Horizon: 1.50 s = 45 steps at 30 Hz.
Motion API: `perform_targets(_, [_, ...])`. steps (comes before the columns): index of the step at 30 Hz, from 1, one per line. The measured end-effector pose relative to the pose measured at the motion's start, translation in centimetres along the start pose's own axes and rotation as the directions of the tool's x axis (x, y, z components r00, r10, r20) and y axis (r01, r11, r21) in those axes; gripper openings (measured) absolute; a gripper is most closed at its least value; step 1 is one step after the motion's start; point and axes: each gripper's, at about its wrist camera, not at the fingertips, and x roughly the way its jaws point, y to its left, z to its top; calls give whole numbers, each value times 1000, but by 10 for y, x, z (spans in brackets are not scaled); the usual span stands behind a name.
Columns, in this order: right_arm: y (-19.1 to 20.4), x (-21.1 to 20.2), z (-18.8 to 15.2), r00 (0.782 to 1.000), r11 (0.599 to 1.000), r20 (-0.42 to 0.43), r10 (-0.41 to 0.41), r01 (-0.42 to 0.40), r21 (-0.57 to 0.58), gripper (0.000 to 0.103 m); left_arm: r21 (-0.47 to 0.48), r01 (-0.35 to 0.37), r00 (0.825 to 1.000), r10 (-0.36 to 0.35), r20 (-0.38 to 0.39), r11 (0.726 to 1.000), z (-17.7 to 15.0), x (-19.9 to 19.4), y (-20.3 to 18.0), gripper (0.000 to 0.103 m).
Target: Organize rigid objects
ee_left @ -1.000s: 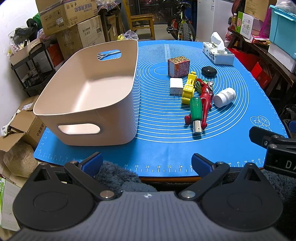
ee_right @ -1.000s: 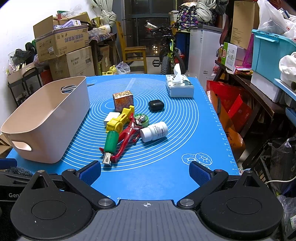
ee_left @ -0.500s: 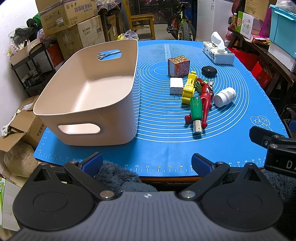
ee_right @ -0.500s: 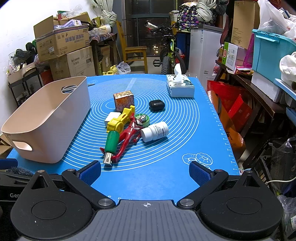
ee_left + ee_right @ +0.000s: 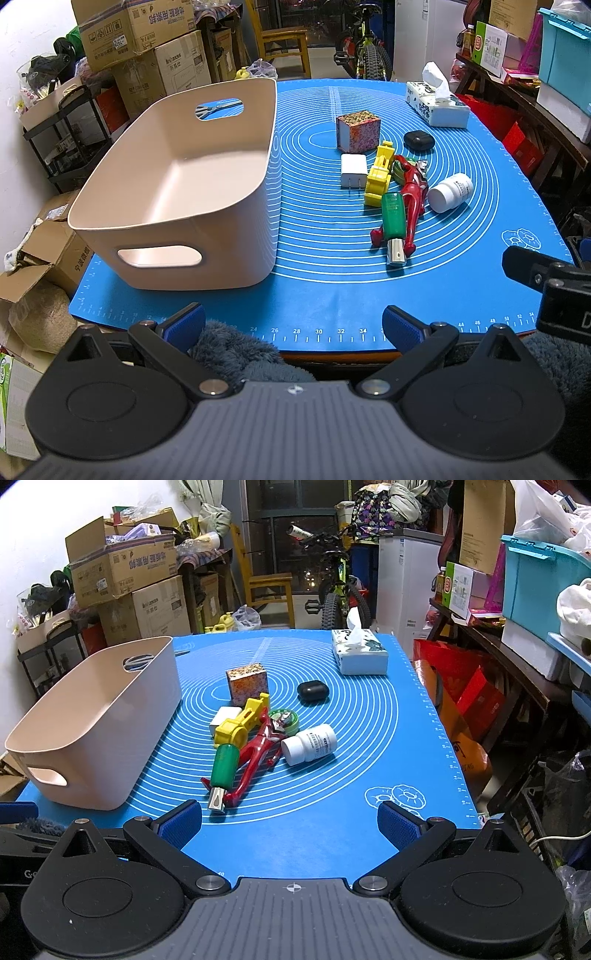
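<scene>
A: Nearest first. Left gripper [image 5: 291, 326] at the table's near edge, jaws wide, nothing between them. Right gripper [image 5: 289, 821] the same: jaws spread wide, empty, over the blue mat [image 5: 332, 812].

B: Writing on the mat?

A: Ruler numbers along the near edge, 24 to 34 readable in the left view; white concentric rings across the middle.

B: The basket?

A: Beige basket [image 5: 236, 254] on the mat's left side, upright, handle cut-outs at both ends, nothing seen inside. Through the far cut-out, scissors [image 5: 218, 109] lying beyond it.

B: And the loose things?

A: Clustered right of the basket, well apart from it. Closest: green cylinder with a metal tip [image 5: 224, 771], touching a red figure [image 5: 258, 751] lying flat. Right of those, a white pill bottle [image 5: 309, 744] on its side (printed label, too small to read). Then a yellow toy [image 5: 242, 723], a white plug adapter [image 5: 354, 170] and a round green tin [image 5: 283, 719] partly under the figure.

B: Farther back?

A: Patterned cube box [image 5: 246, 681], black oval case [image 5: 313, 691], then a tissue box [image 5: 360, 656] near the far edge.

B: Beyond the table?

A: Cardboard cartons [image 5: 122, 572] stacked left, Chinese print; one reads roughly "inaxss" (not certain). A bicycle [image 5: 340, 590] behind.
</scene>
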Motion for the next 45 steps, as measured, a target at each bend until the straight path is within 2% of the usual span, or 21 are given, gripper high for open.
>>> perform_targets(16, [1, -8, 4, 999, 1000, 37, -2, 3, -13, 100, 4, -7, 1000, 7, -3, 1000, -1, -2, 3, 101])
perform_targets(21, [1, -14, 12, 997, 999, 77, 11, -8, -31, 100, 5, -30, 999, 30, 32, 1000, 11, -16, 13, 101])
perform_targets(27, [1, -11, 29, 993, 999, 107, 48, -46, -19, 96, -49, -63, 994, 67, 86, 997, 46, -35, 45, 101])
perform_targets(32, [7, 3, 50, 991, 998, 119, 66, -66, -3, 96, -94, -110, 986, 120, 111, 989, 74, -36, 79, 101])
perform_targets(38, [23, 32, 67, 992, 997, 98, 82, -81, -19, 93, -169, -152, 982, 169, 89, 974, 98, -10, 129, 101])
perform_targets(42, [37, 56, 74, 993, 996, 78, 86, -84, -33, 90, -174, -182, 977, 198, 81, 968, 109, 9, 158, 101])
perform_targets(45, [48, 73, 78, 995, 996, 64, 80, -77, -47, 87, -166, -180, 979, 192, 63, 970, 115, 24, 176, 101])
